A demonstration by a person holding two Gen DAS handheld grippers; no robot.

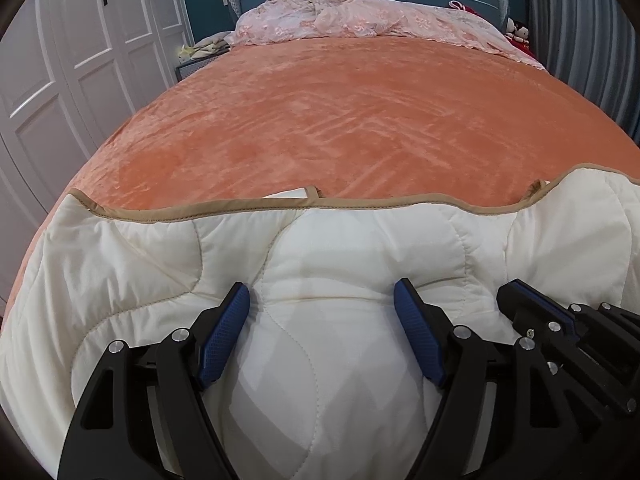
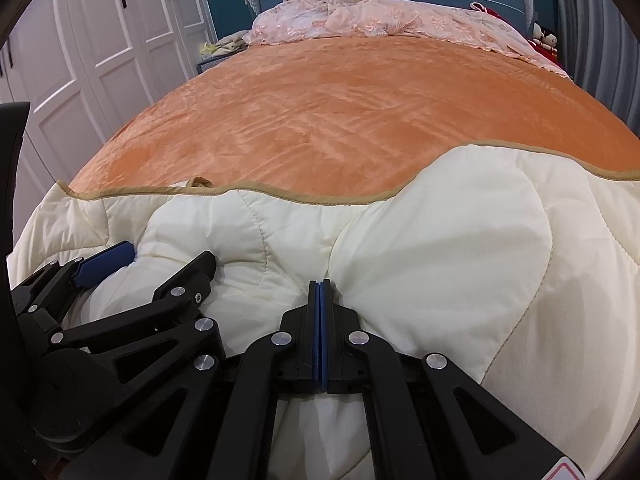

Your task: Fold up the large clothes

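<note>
1. Lying across the near end of the bed [image 1: 340, 120], one cream quilt [image 1: 360, 248] with tan edge binding is bunched under both claws.
2. Left claw [image 1: 322, 312]: jaws spread wide astride a puffed hump of quilt, pads pressing nothing.
3. Right claw [image 2: 320, 300]: jaws fully closed, tips at a pinched crease; whether fabric is caught between the pads cannot be told.
4. Risk: if the right claw has no real hold, lifting would leave the quilt behind.
5. Risk: closing the left claw on the thick hump may gather several layers and skew the fold.
6. Count: one quilt, two claws, one orange bedspread [image 2: 340, 112], one pink lace cover [image 2: 380, 16] at the headboard.
</note>
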